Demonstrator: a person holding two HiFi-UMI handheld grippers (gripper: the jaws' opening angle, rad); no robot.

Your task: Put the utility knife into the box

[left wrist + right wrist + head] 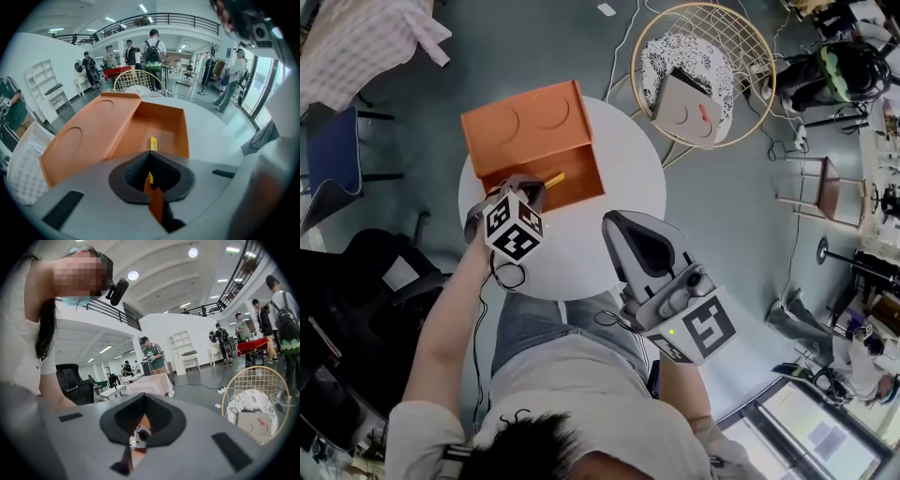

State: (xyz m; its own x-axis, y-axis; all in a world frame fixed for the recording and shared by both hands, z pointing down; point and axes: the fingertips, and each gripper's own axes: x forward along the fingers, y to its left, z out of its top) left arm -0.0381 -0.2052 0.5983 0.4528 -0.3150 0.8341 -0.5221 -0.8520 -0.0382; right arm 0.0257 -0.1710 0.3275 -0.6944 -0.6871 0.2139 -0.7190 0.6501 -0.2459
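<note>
An orange box [577,165] stands open on the round white table [623,155], its lid [525,122] folded back to the far left. My left gripper [528,190] hovers at the box's near edge, shut on the yellow utility knife [553,178]. In the left gripper view the knife [153,144] sticks out past the closed jaws, over the box's inside [161,122]. My right gripper [619,227] sits over the table's near right part, shut with nothing in it. It points away from the box; its own view [143,401] looks out across the room.
A wire chair [705,70] with a lace cover and a cushion stands past the table's far right. A blue chair [333,155] and a black chair [356,300] are at the left. Several people [152,51] stand in the hall behind the box.
</note>
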